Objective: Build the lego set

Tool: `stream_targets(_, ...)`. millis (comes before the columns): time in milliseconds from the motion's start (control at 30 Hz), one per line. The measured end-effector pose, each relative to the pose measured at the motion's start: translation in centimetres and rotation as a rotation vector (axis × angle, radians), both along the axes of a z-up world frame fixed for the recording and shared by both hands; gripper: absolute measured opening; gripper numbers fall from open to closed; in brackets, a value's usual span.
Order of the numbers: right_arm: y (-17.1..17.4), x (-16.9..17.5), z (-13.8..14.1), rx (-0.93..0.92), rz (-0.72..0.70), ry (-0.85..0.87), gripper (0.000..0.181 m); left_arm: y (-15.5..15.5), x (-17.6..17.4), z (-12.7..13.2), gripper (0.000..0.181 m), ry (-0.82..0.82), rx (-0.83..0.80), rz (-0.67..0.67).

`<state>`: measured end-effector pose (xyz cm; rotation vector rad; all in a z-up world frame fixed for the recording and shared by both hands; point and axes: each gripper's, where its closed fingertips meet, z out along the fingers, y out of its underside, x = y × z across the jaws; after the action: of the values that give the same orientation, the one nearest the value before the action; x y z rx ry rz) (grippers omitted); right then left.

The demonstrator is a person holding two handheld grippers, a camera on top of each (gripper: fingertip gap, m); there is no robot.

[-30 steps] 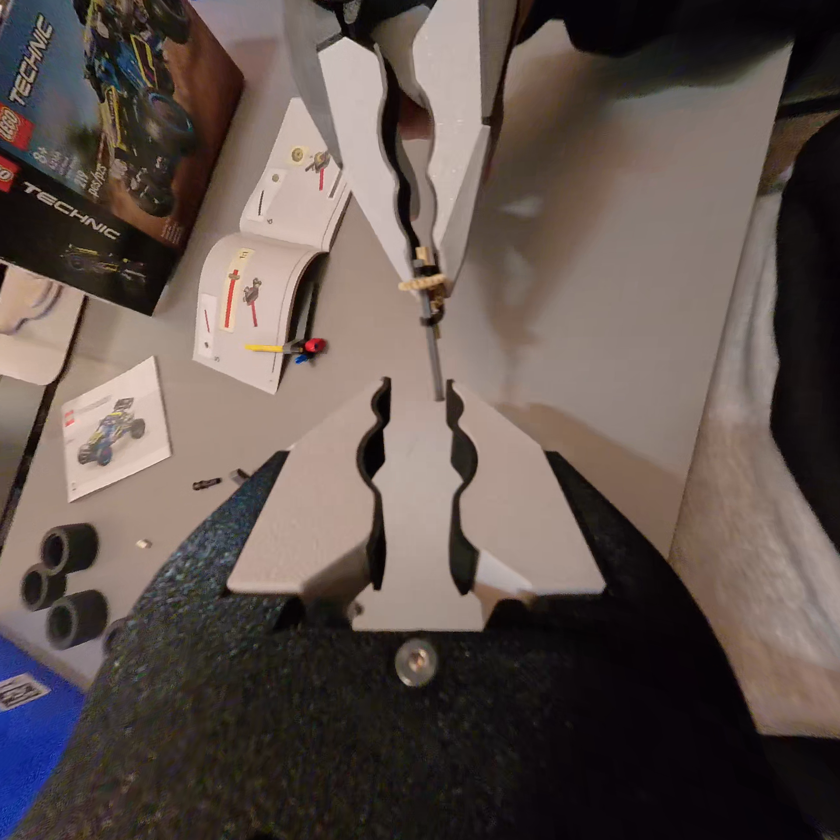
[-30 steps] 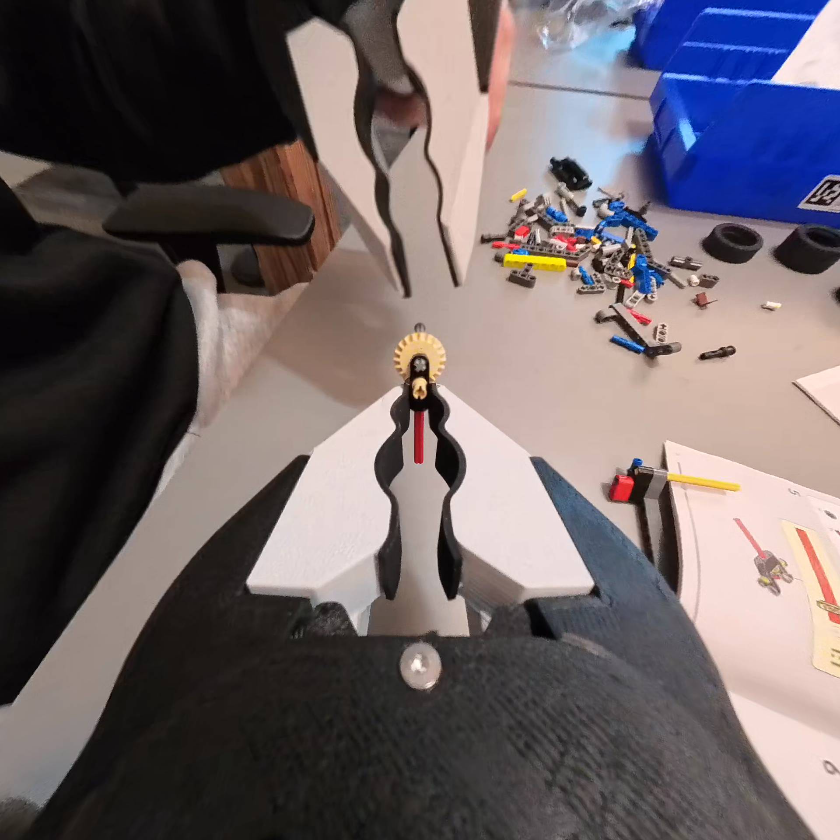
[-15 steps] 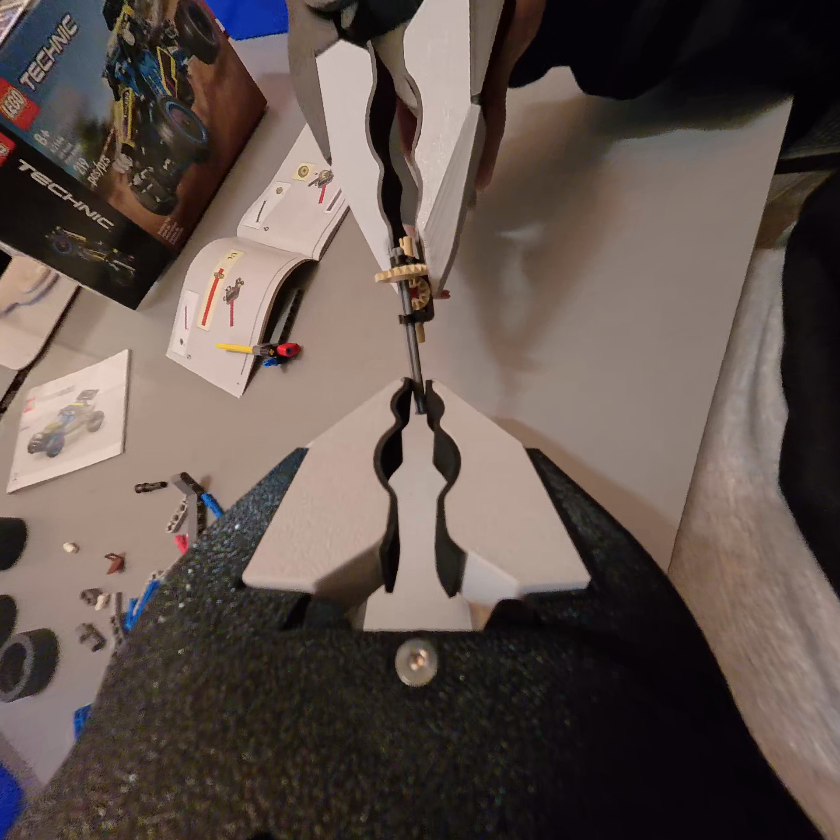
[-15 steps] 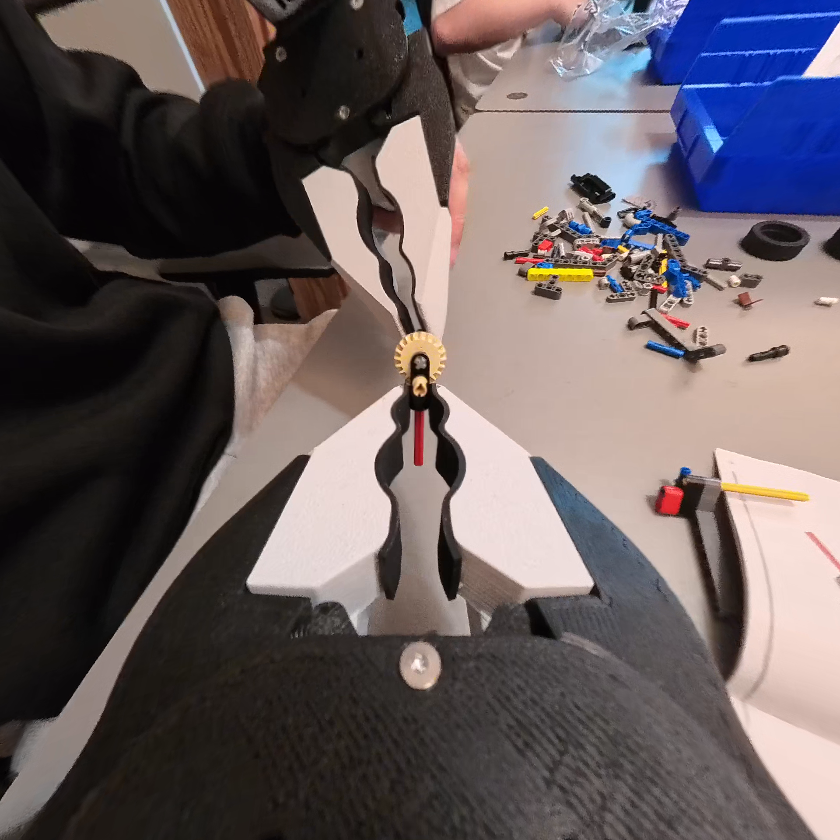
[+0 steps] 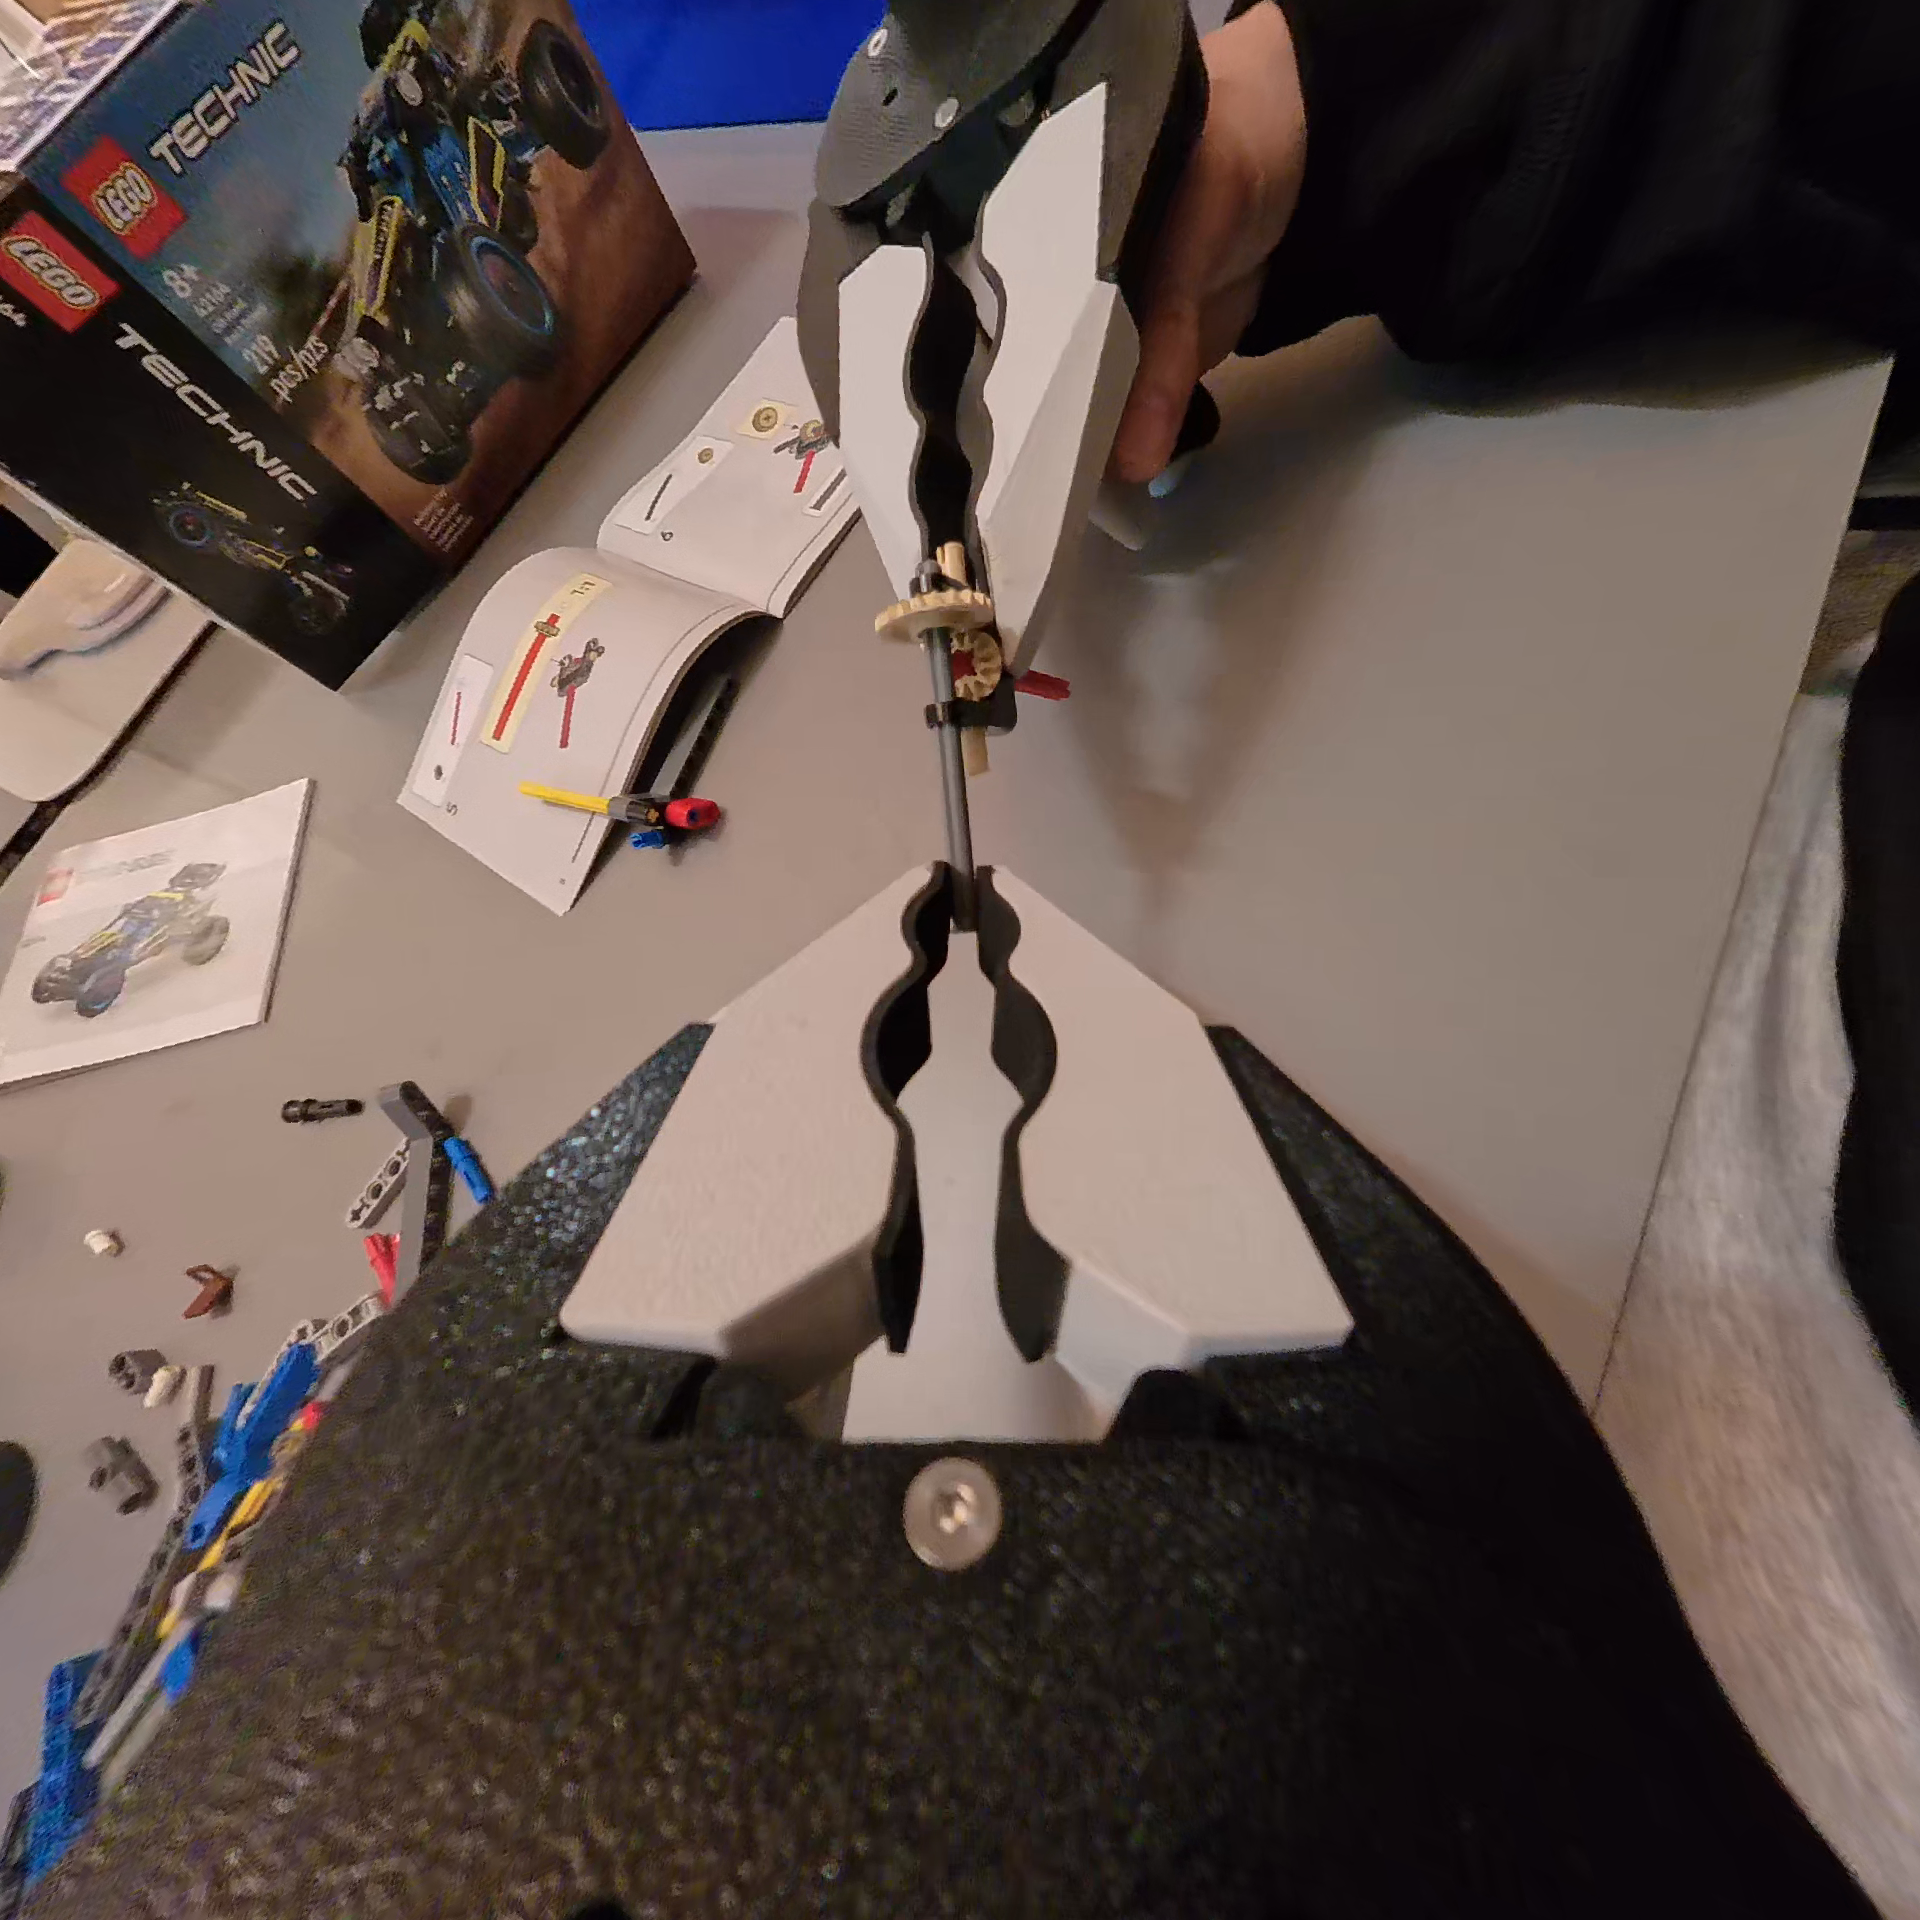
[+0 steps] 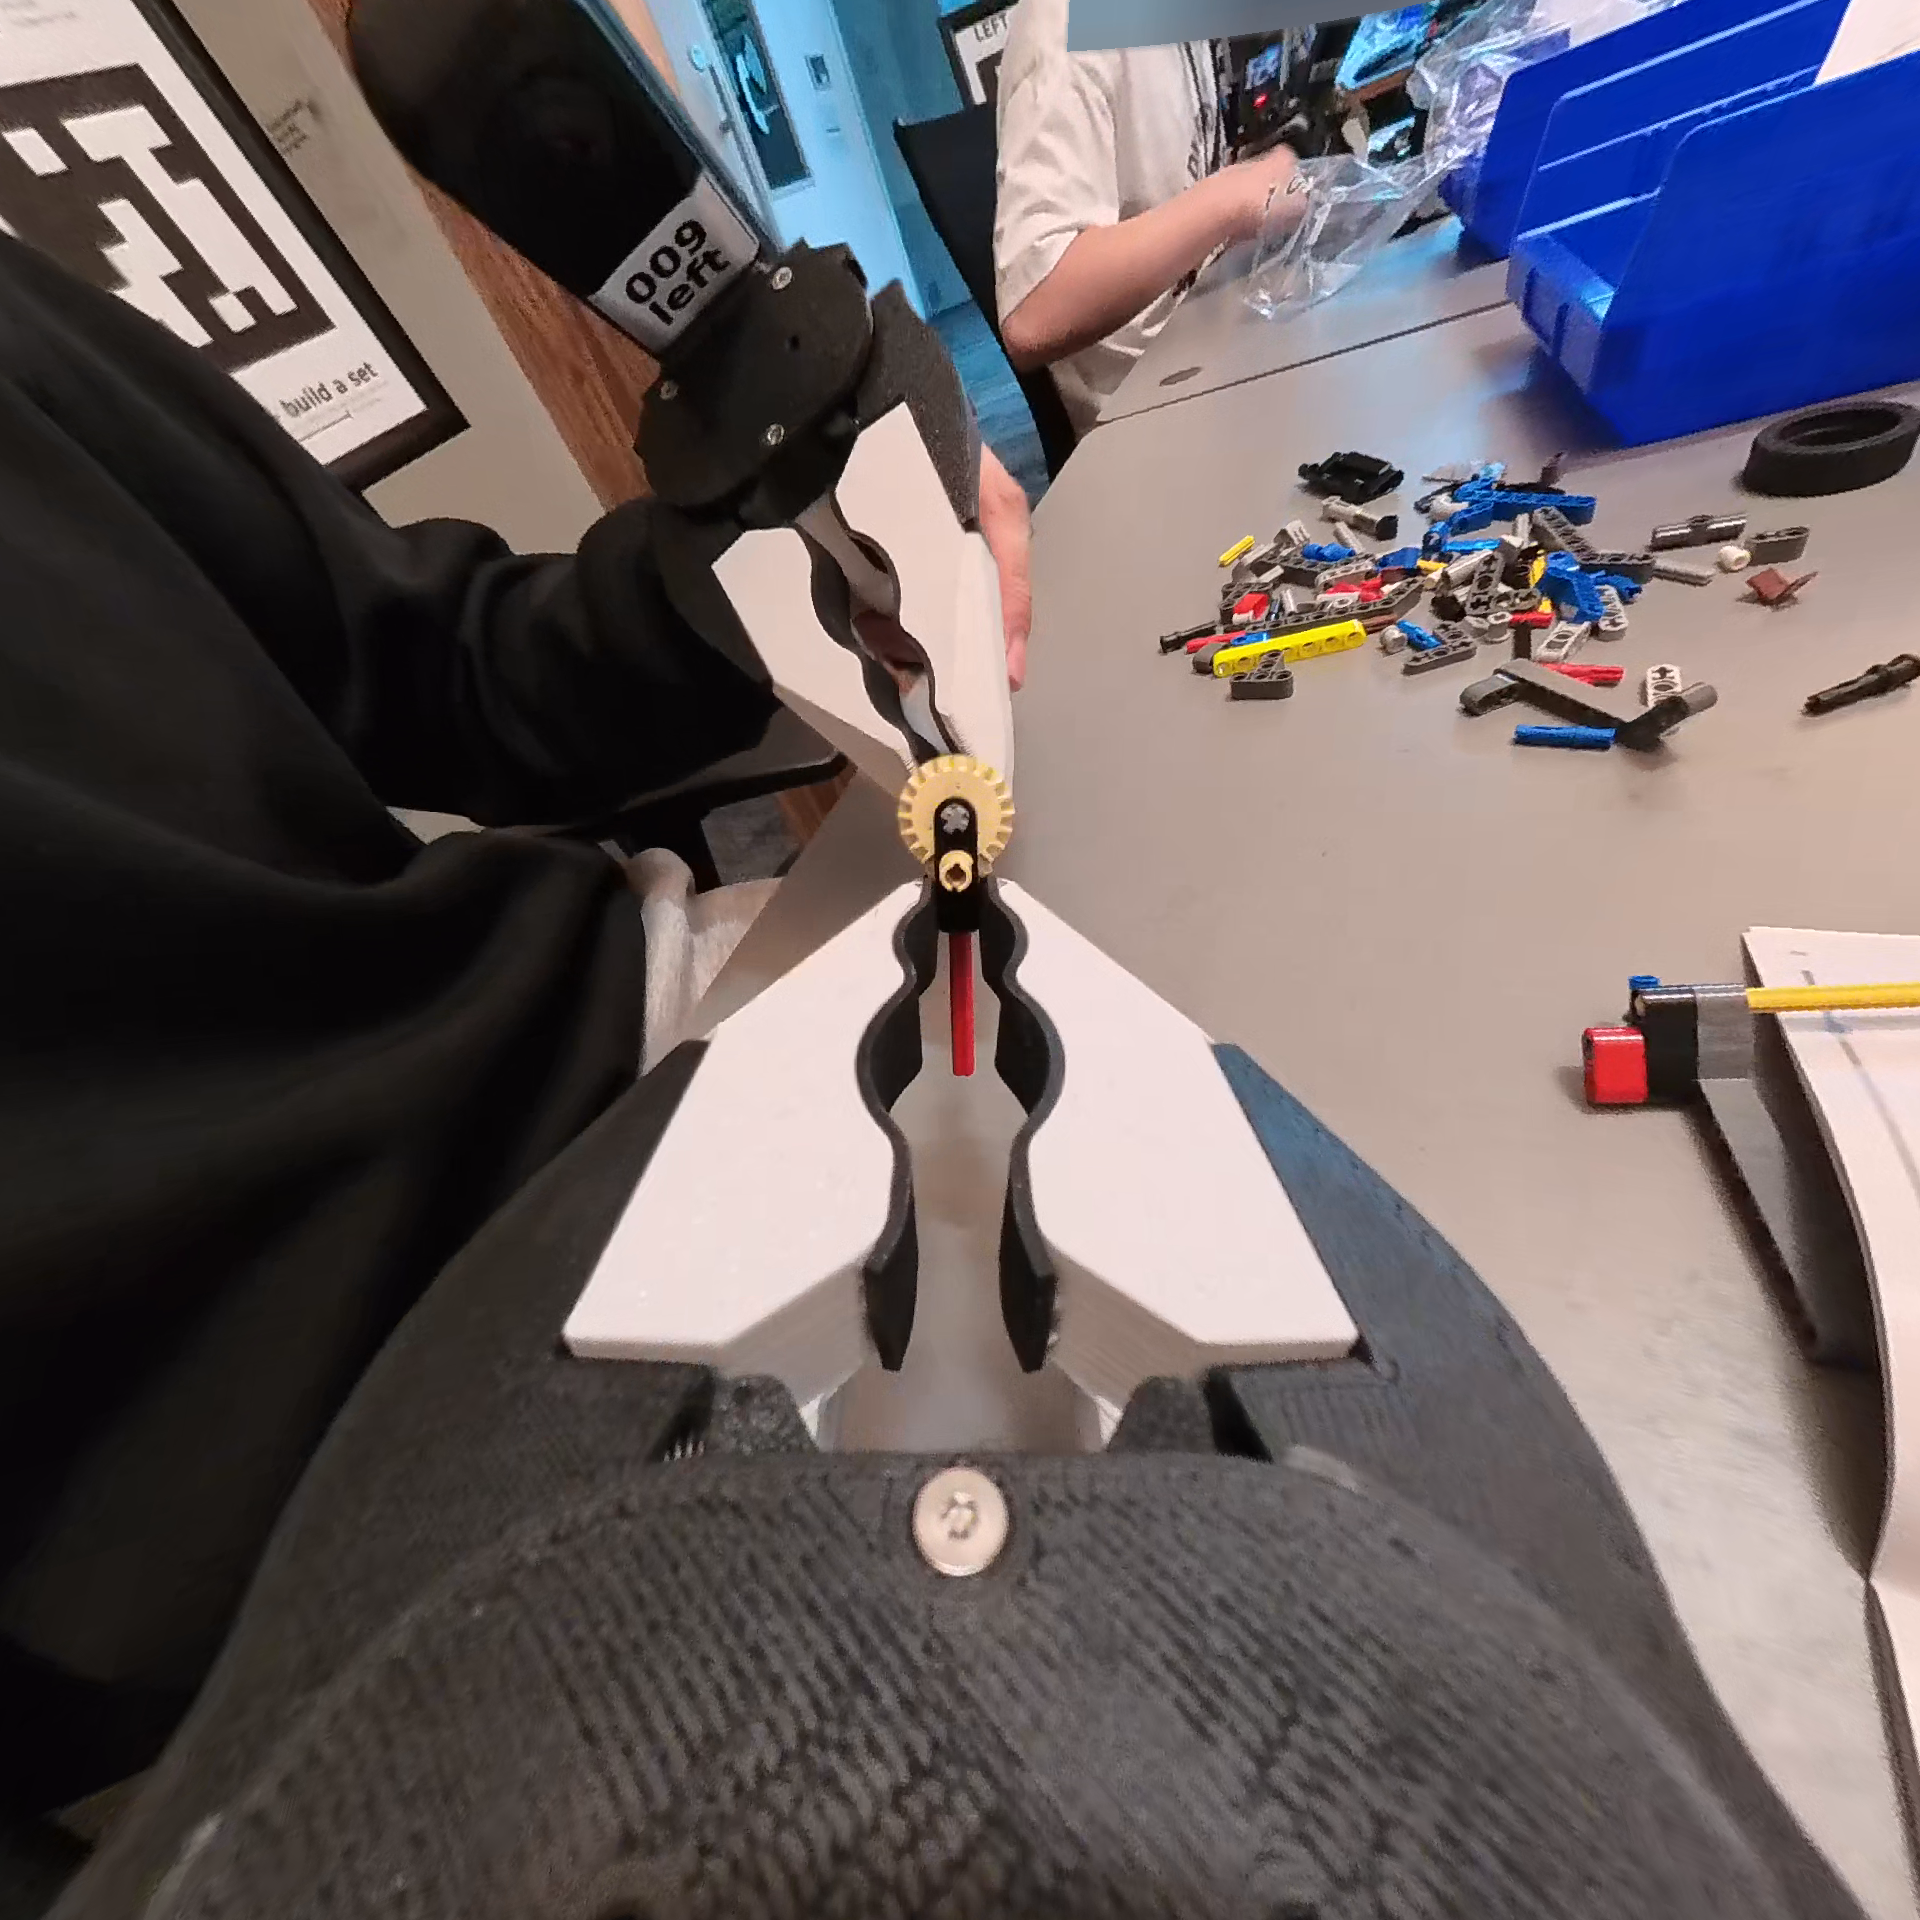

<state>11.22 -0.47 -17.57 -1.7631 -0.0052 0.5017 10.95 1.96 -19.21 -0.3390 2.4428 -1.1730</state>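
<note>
The grey table [image 5: 1455, 727] is smooth and matt, and it carries everything. At its far corner in my left view stands the glossy cardboard box [image 5: 312, 312] with a printed car on it. In my right view hard blue plastic bins [image 6: 1714, 260] stand at the far edge, and a black rubber tyre [image 6: 1834, 445] lies before them. An open instruction booklet [image 5: 603, 686] lies with its pages curved upward, and a second, closed booklet [image 5: 145, 935] lies flat, near it. A loose heap of small plastic parts [image 6: 1455, 603], blue, grey, yellow and red, is spread on the table, well apart from my grippers. Beside the open booklet lies a small piece [image 6: 1662, 1039] with a red block, a grey block and a thin yellow rod.

My left gripper [image 5: 961, 894] has pale wedge-shaped fingers with black wavy pads. Its jaws are pressed together on the end of a thin dark grey axle [image 5: 951, 779]. My right gripper [image 6: 956, 894] has the same shape; its jaws are clamped on the small assembly [image 6: 956, 831] that I hold in the air between the two grippers, above the table. This assembly has a tan toothed gear, round and flat, a black connector, and a red rod [image 6: 963, 1003] that lies in the gap between my right pads. The axle passes through the gear.
</note>
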Motion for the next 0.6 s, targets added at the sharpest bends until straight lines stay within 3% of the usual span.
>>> stream_targets(233, -1.0, 0.0, 0.3, 0.023, -0.011, 0.077, 0.006, -1.4, -0.6, 0.0, 0.007, 0.042, -0.155, -0.024)
stream_targets(400, -1.8, 1.1, 1.1, 0.073, -0.038, 0.349, 0.005, -1.5, 0.3, 0.1, 0.016, -0.023, -0.145, 0.001)
stream_targets(500, -1.8, 1.2, 1.3, 0.096, -0.018, 0.42, 0.005, -2.1, 0.7, 0.9, 0.023, -0.044, -0.177, 0.006)
stream_targets(600, -1.8, 0.9, 1.4, 0.102, 0.001, 0.437, 0.005, -2.5, 0.8, 1.8, 0.004, -0.081, -0.195, 0.0)
